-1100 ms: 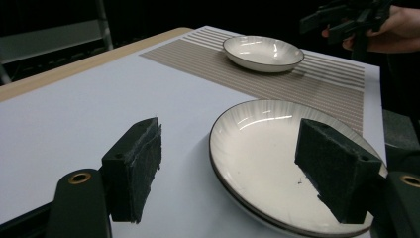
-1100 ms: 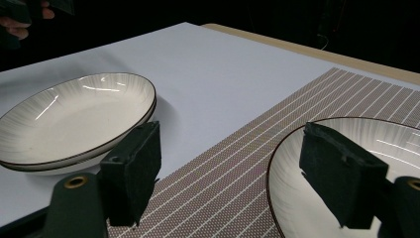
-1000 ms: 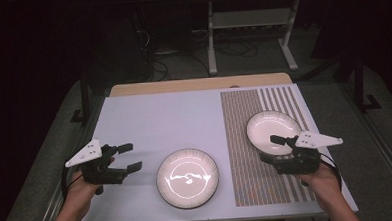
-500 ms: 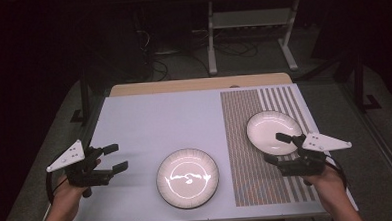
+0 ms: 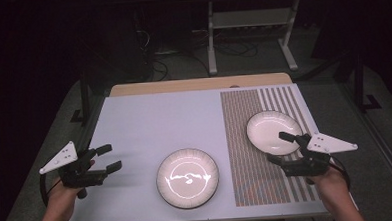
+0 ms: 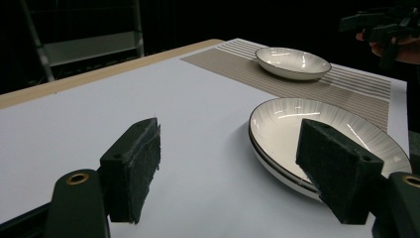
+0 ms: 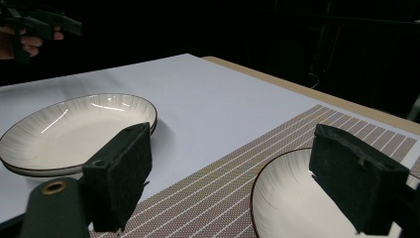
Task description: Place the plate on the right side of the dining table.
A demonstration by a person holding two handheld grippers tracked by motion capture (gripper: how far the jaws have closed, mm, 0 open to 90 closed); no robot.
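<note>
Left tongs (image 5: 107,158): jaws apart, nothing between, low over counter (image 5: 159,122) near its left edge. Right tongs (image 5: 280,147): jaws just opened wide, empty, beside near rim of small plate (image 5: 267,130) on striped mat (image 5: 257,178). Large plate (image 5: 188,178) at counter's front centre, between both tongs.

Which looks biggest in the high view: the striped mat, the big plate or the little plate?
1. Striped mat, largest.
2. Big plate on the white table.
3. Little plate on the mat, smallest, though it lies farther from the camera.
</note>
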